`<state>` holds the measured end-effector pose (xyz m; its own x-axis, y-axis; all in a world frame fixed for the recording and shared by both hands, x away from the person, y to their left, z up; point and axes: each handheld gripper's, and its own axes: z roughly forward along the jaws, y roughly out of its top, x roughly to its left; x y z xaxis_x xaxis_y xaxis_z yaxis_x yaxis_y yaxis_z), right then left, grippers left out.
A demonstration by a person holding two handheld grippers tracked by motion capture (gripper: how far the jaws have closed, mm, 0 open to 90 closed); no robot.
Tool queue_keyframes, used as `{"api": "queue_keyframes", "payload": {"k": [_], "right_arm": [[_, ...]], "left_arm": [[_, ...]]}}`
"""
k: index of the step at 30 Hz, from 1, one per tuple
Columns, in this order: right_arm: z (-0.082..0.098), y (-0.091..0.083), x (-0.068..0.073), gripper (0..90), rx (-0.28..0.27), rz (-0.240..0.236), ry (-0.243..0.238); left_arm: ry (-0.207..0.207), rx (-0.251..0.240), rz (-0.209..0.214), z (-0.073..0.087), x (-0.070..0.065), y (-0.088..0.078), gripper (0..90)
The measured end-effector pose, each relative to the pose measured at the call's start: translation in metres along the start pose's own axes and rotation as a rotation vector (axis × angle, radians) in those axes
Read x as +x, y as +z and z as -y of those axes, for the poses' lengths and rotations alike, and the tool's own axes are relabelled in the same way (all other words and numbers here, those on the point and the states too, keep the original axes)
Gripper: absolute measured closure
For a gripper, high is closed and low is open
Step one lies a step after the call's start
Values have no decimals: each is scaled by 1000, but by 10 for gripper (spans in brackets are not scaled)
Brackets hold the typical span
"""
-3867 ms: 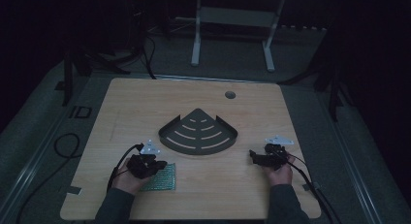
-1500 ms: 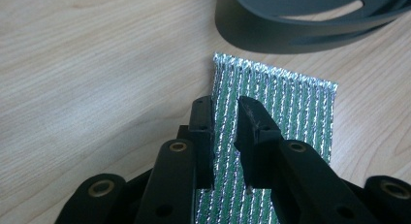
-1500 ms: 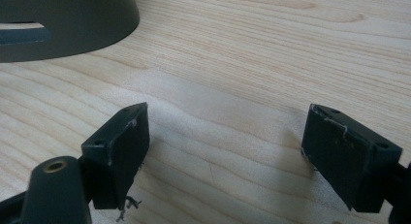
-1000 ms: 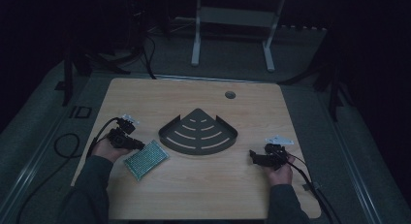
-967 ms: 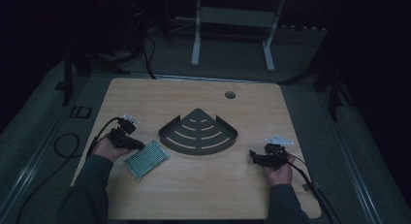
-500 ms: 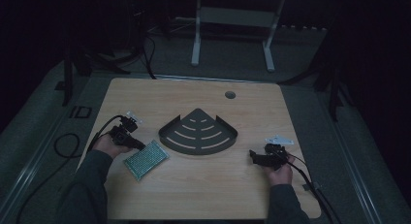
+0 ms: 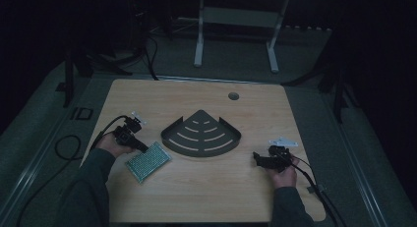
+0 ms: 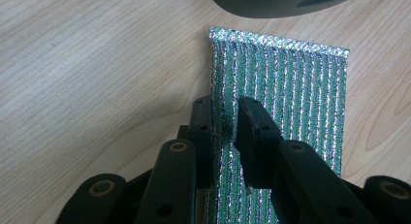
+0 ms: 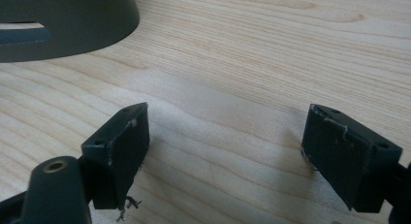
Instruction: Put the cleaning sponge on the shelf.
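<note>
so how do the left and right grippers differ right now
The left gripper has its jaws nearly closed, pinching the edge of the green sparkly pad; the right gripper has its jaws wide apart with bare table between them. In the high view the left sits beside the pad, the right apart from everything. Both have black jaws and point toward the dark corner tray.

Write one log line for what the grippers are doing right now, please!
left gripper: shut on green sponge cloth | right gripper: open, over bare table | corner shelf: table centre, untouched
</note>
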<state>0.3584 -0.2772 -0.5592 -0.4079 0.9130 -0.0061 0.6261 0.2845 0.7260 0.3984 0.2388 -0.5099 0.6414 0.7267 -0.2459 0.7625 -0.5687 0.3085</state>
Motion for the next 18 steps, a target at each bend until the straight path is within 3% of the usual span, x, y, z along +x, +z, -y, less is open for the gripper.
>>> {"api": "queue_keyframes", "payload": {"k": [18], "right_arm": [[0,0,0,168,0,0,0]], "left_arm": [[-19,49,16,1,3,5,753]]}}
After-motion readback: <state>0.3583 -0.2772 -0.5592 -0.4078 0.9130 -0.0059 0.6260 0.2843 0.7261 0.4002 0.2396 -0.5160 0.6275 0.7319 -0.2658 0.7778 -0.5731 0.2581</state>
